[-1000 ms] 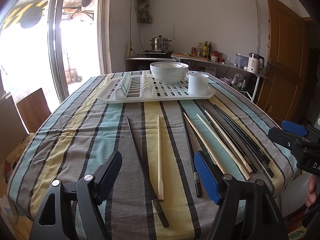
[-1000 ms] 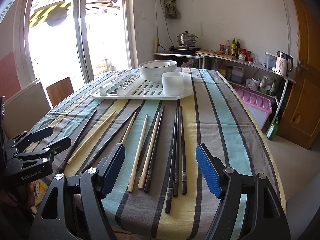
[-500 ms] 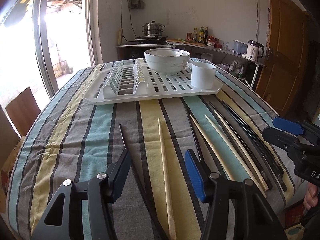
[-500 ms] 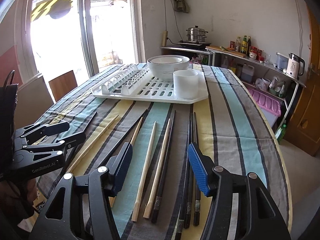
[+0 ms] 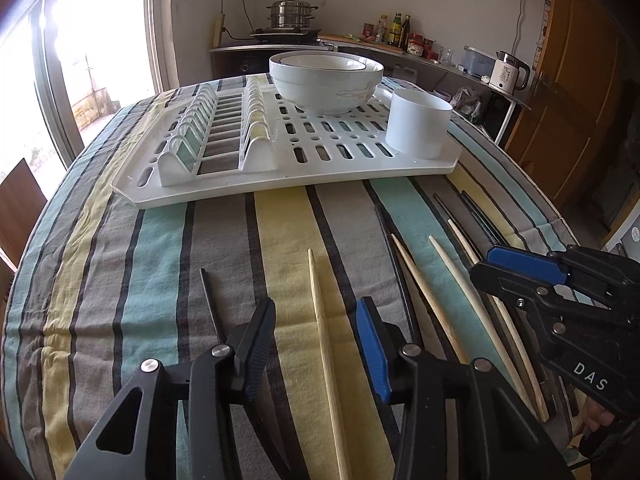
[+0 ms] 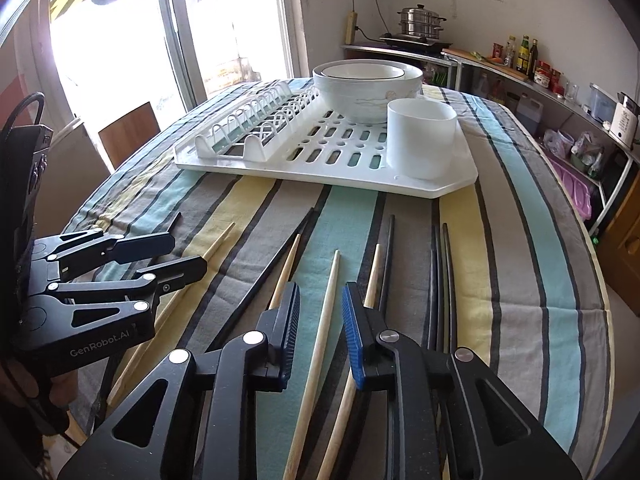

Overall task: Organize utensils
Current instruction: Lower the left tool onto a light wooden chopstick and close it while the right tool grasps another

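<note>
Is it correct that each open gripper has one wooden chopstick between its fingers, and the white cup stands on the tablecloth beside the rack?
Not quite. The white cup stands on the drying rack itself, at its corner, as the right wrist view shows. The rest holds: the left gripper and right gripper each straddle one wooden chopstick.

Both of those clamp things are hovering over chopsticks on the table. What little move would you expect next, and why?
Probably both close. The left gripper straddles a pale wooden chopstick, the right gripper another; each lies between open jaws. The white cup on the drying rack looks like where they go.
</note>
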A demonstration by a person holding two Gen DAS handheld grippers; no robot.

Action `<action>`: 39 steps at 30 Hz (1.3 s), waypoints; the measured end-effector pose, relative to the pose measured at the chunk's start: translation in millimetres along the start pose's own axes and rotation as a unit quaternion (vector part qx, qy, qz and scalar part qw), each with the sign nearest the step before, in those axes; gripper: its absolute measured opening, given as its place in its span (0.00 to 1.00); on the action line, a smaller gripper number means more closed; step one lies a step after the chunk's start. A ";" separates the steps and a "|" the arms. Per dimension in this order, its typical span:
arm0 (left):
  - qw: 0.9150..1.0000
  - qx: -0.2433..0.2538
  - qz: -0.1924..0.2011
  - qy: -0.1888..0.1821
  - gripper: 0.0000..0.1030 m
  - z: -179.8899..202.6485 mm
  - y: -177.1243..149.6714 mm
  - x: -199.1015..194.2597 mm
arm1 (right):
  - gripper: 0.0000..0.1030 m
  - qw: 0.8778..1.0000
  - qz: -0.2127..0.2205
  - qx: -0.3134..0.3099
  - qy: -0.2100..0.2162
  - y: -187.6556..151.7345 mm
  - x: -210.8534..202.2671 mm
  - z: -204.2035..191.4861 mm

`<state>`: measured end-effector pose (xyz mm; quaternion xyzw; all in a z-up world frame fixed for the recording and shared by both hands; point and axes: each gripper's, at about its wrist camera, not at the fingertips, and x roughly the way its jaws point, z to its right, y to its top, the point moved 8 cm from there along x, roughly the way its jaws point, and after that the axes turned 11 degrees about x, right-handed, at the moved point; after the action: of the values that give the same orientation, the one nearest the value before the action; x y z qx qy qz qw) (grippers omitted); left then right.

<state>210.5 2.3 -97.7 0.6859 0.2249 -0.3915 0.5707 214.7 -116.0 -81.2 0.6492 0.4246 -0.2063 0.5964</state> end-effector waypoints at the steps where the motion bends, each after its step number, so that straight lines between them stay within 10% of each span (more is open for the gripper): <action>1: 1.000 0.002 -0.003 -0.001 0.39 0.4 0.7 2.2 | 0.20 1.000 -0.002 -0.003 -0.001 1.2 2.6 -0.8; 39: 1.000 0.028 0.002 0.010 0.05 1.7 27.5 9.4 | 0.05 1.000 -0.023 0.013 -0.001 21.0 23.0 2.7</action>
<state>236.4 -7.4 -88.5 0.7060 0.2185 -0.3898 0.5495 244.9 -110.0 -86.9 0.6467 0.4362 -0.2267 0.5832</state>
